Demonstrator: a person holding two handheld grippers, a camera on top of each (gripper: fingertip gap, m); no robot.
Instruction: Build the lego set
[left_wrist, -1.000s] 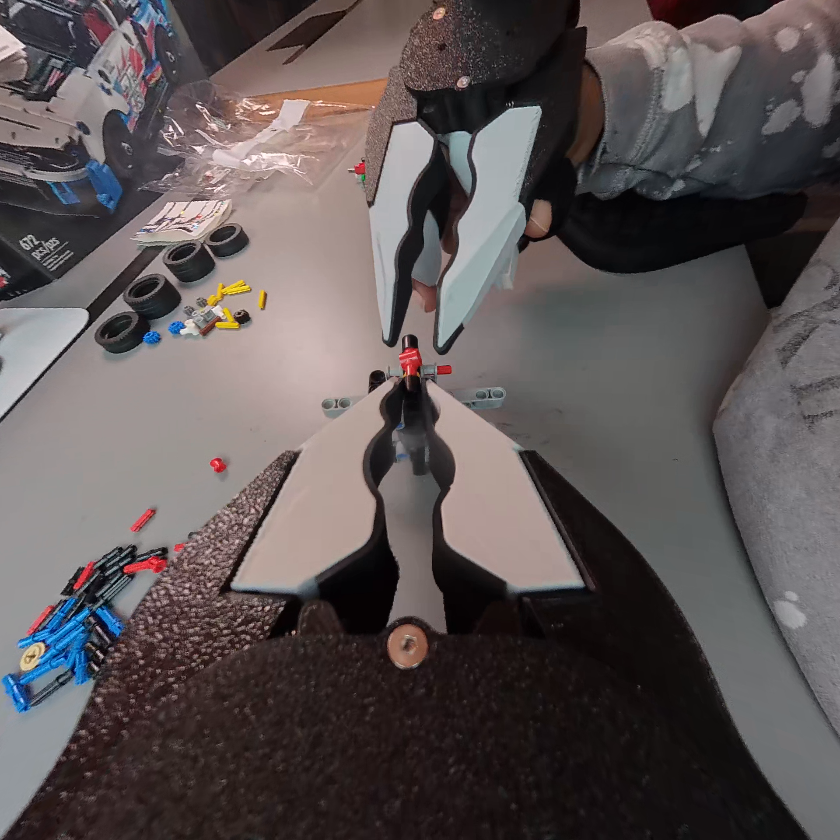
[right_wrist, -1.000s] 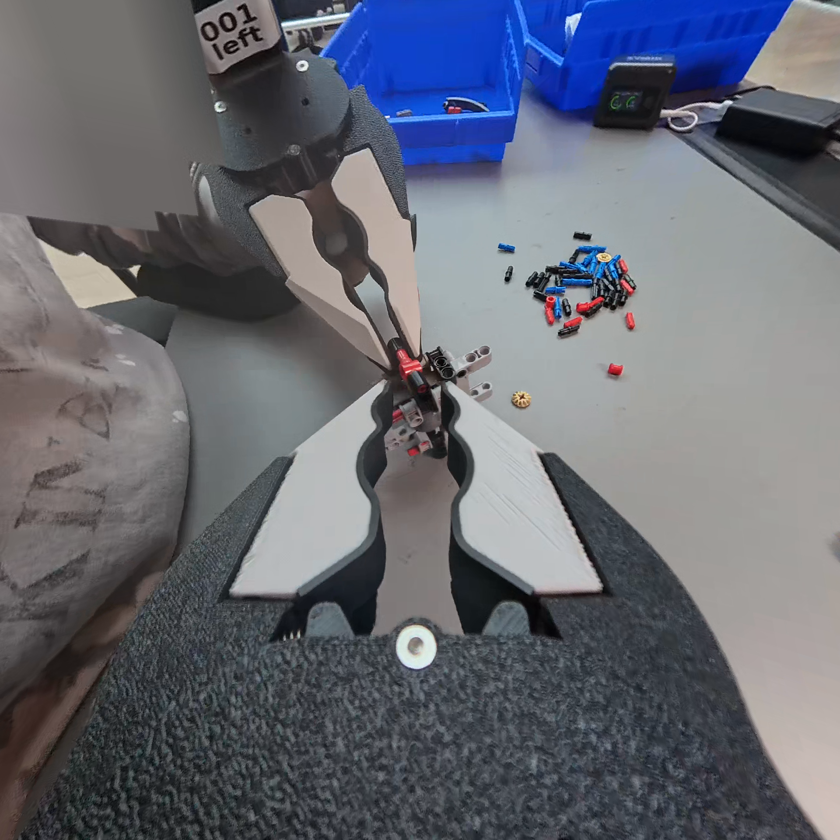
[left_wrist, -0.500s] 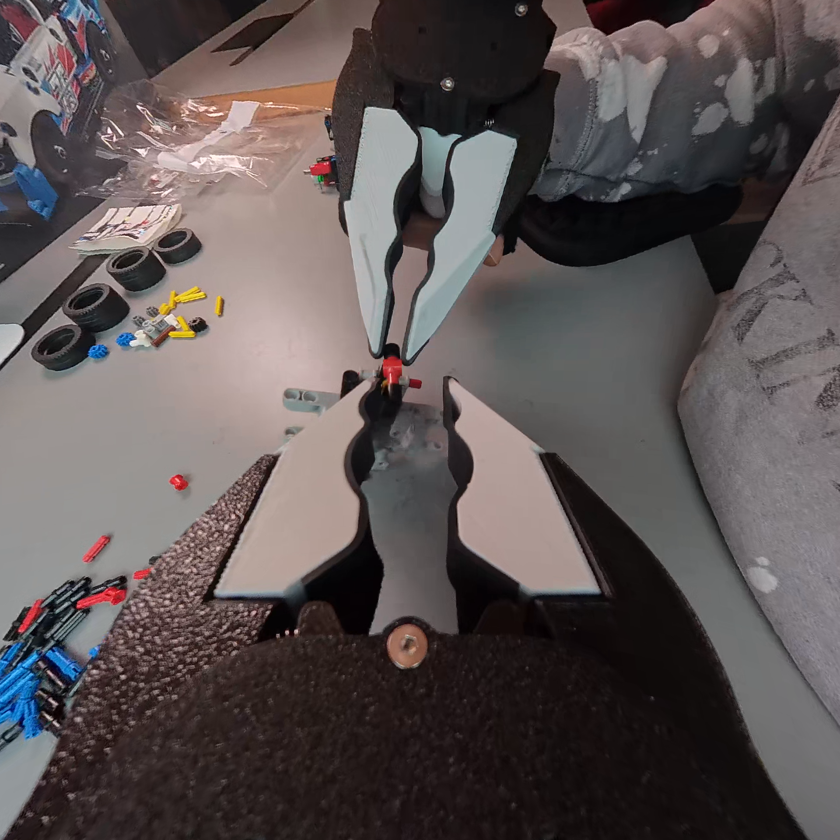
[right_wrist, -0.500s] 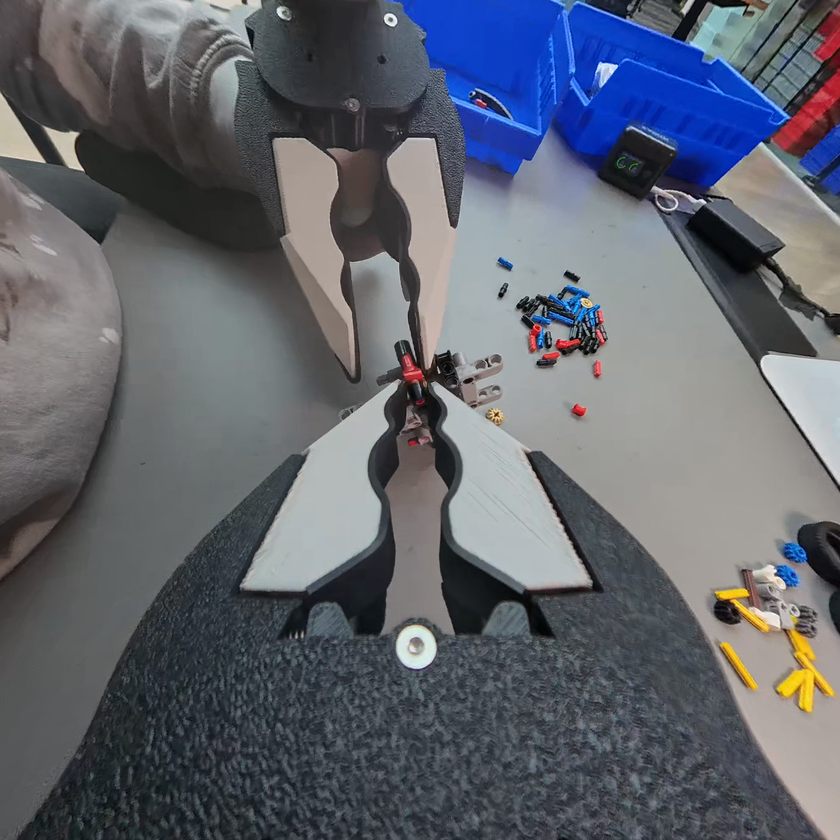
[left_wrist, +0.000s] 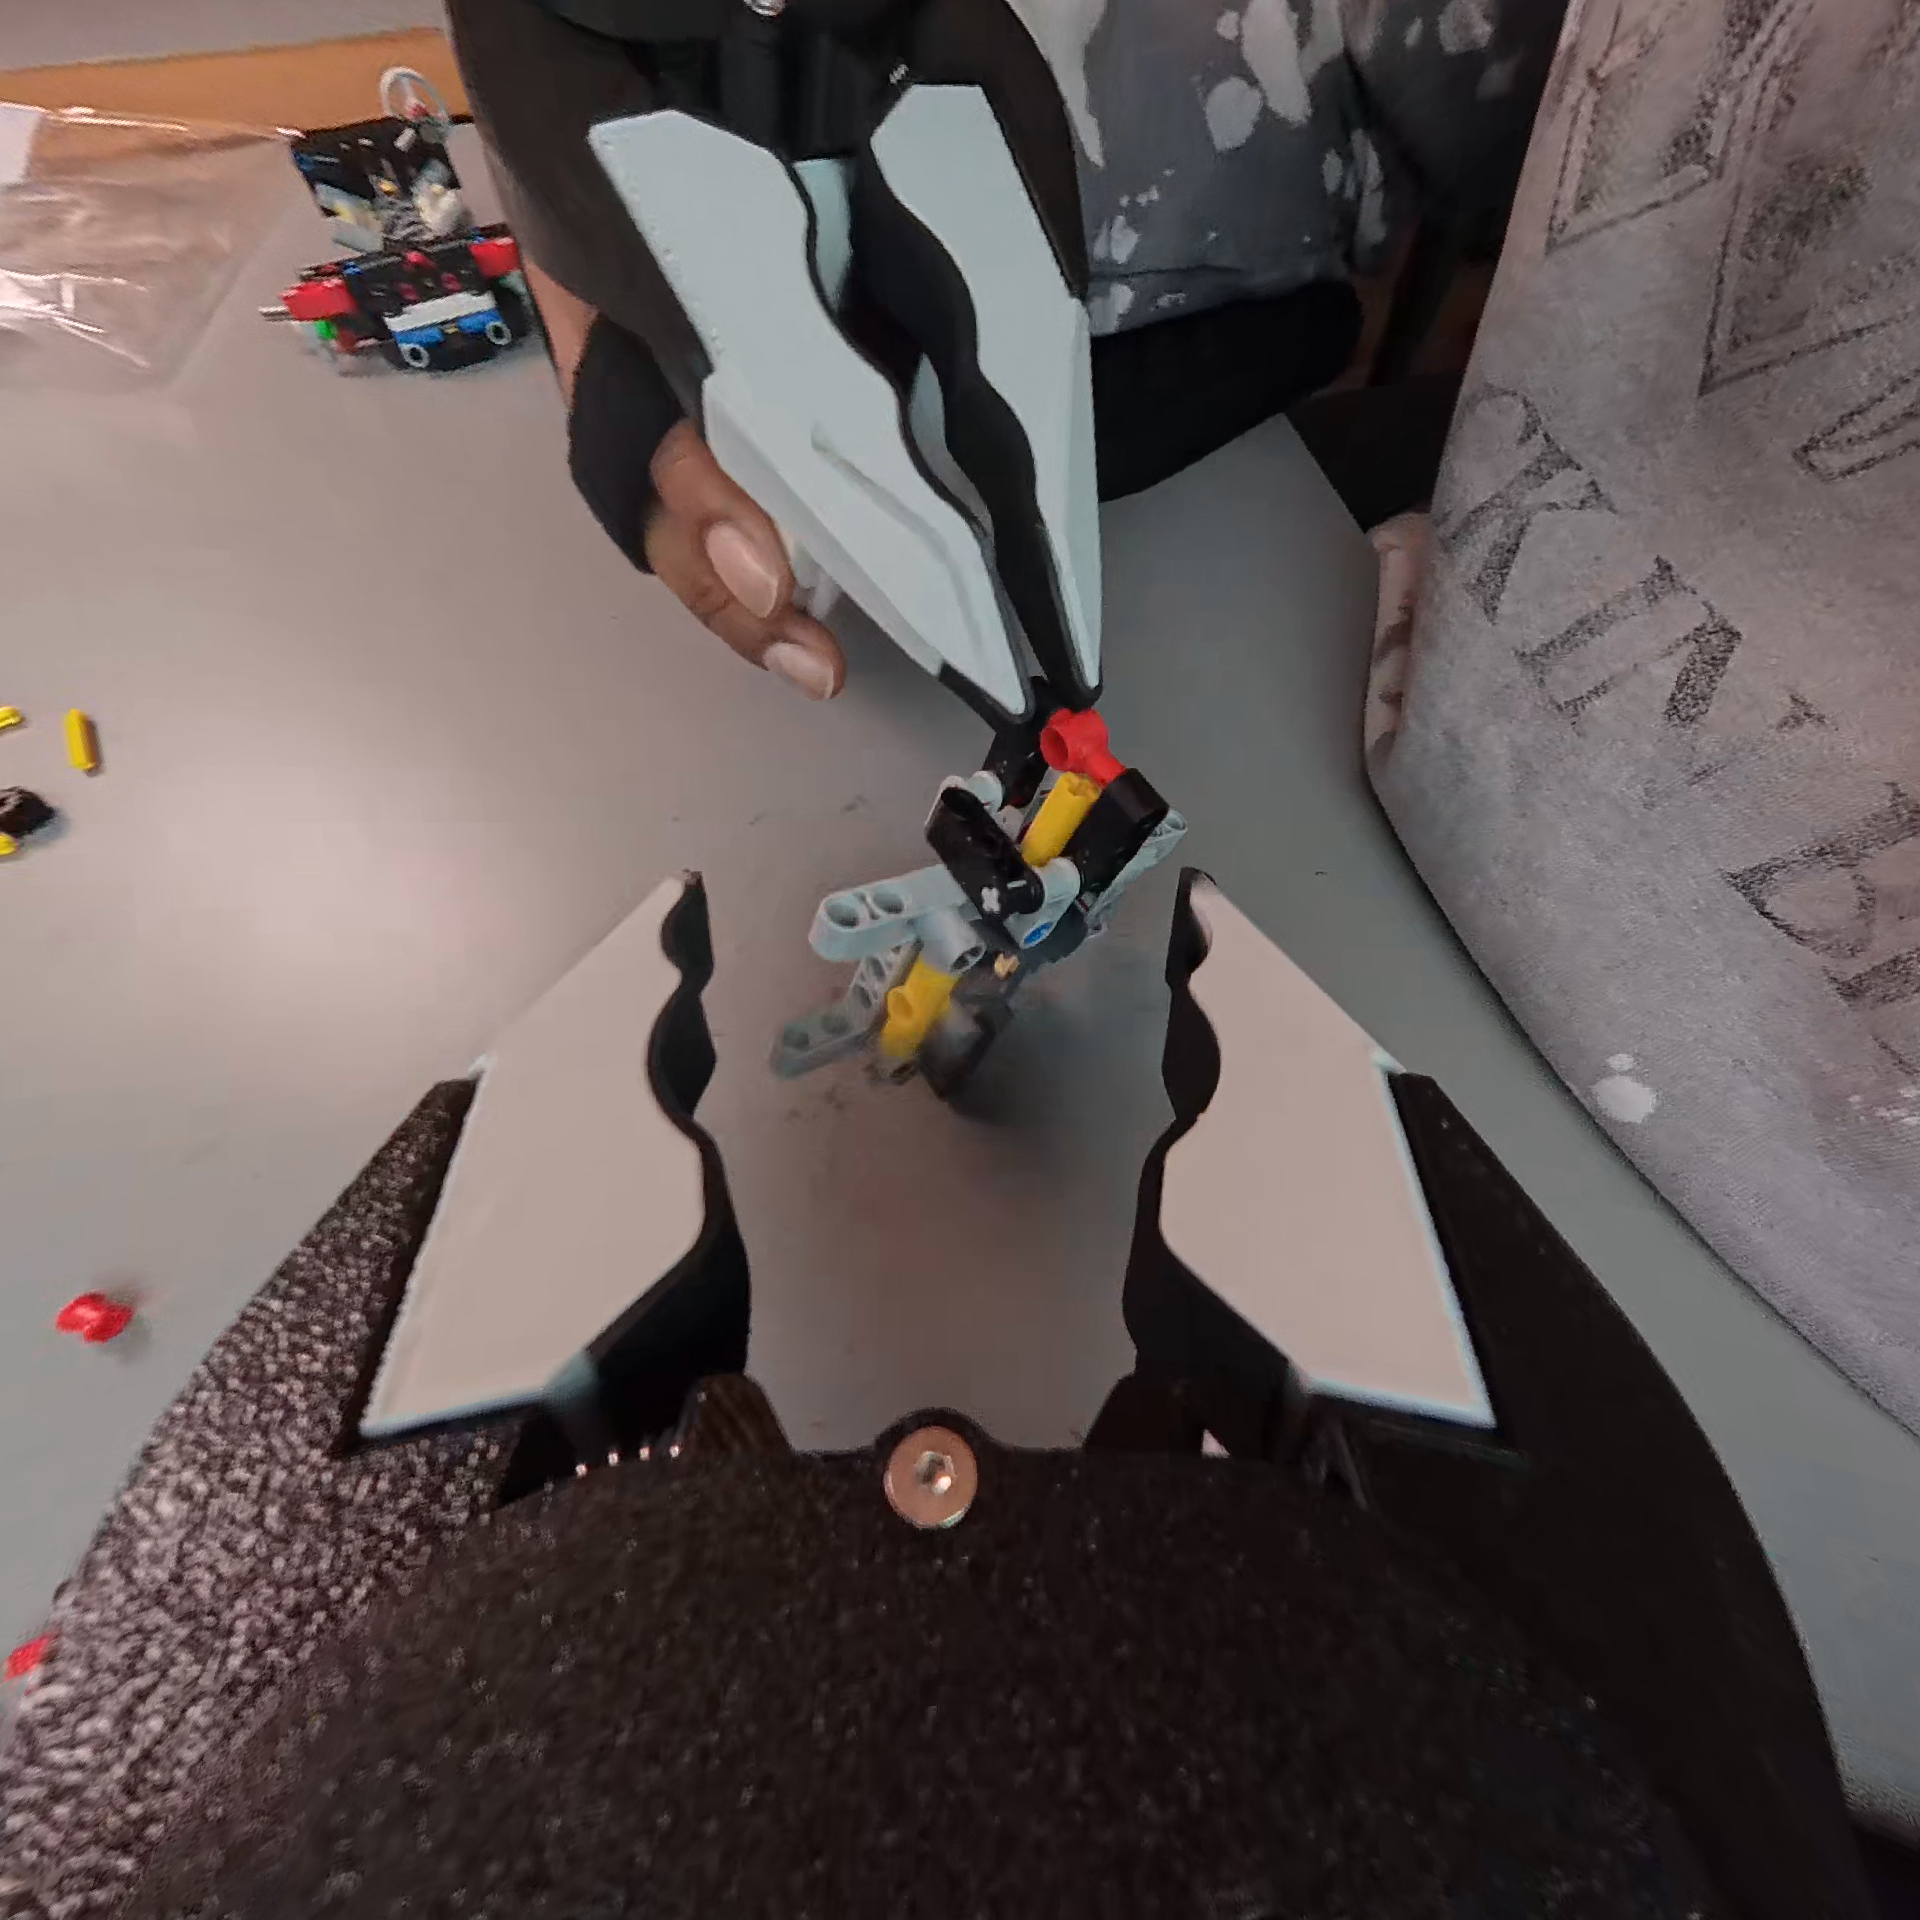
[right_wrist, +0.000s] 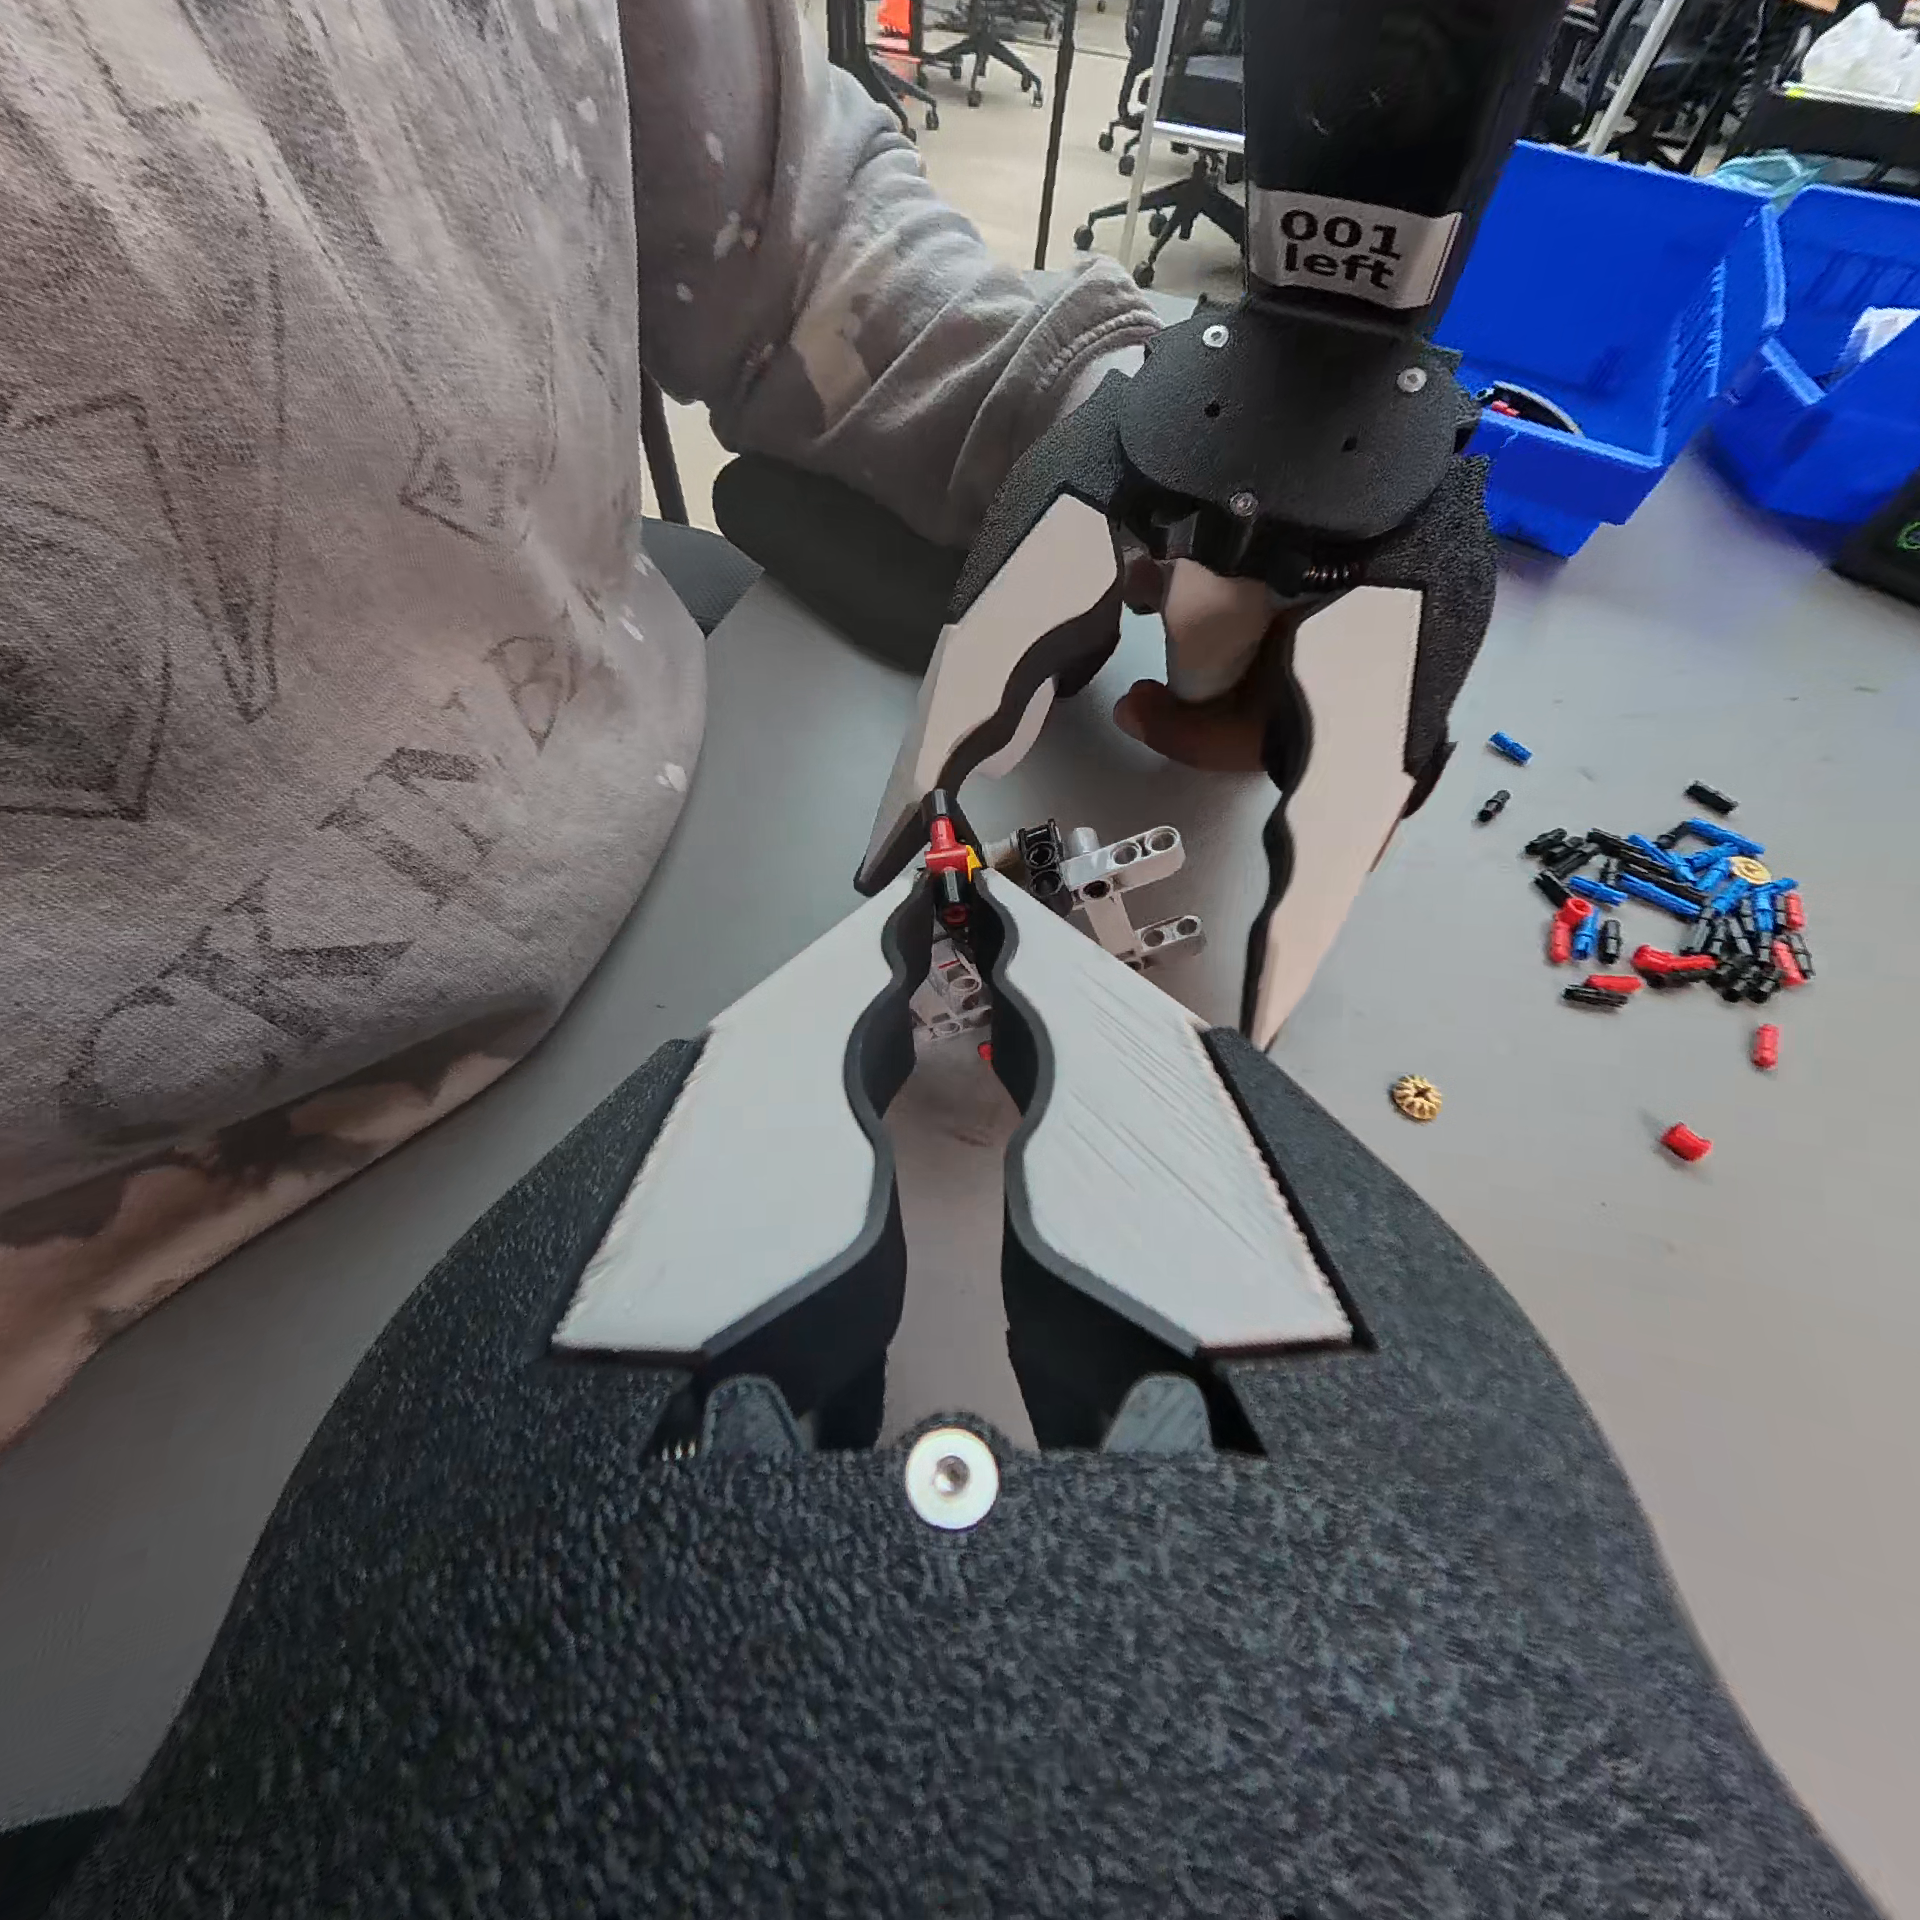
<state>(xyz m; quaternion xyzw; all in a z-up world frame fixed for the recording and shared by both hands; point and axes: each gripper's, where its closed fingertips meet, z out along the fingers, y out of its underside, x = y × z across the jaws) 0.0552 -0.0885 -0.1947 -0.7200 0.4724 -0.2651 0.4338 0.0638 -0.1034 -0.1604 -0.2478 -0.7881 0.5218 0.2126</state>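
Note:
A small lego assembly (left_wrist: 987, 914) of grey beams with black, yellow and red parts stands tilted, its lower end at the grey table (left_wrist: 312, 582). My right gripper (left_wrist: 1049, 707) comes down from above and is shut on its red-and-black top. In the right wrist view my right gripper (right_wrist: 951, 883) is pinched on that top, and the grey beams (right_wrist: 1127, 857) stick out to the right. My left gripper (left_wrist: 940, 894) is wide open, its fingers on either side of the assembly and not touching it. It also shows in the right wrist view (right_wrist: 1075, 951).
A pile of blue, black and red pins (right_wrist: 1683, 914), a tan gear (right_wrist: 1415, 1098) and a red piece (right_wrist: 1685, 1141) lie to the right. Blue bins (right_wrist: 1600, 343) stand behind. A part-built chassis (left_wrist: 405, 270) and plastic bag (left_wrist: 94, 229) lie far left. A person's grey sweatshirt (left_wrist: 1662, 623) is close by. The grippers are tip to tip, or close to it. My left gripper's tips are some 9 centimetres from the tan gear (right_wrist: 1415, 1098).
My left gripper has opened wide and let go of the assembly. My right gripper has closed on its top and holds it tilted, with both views swung towards the person.

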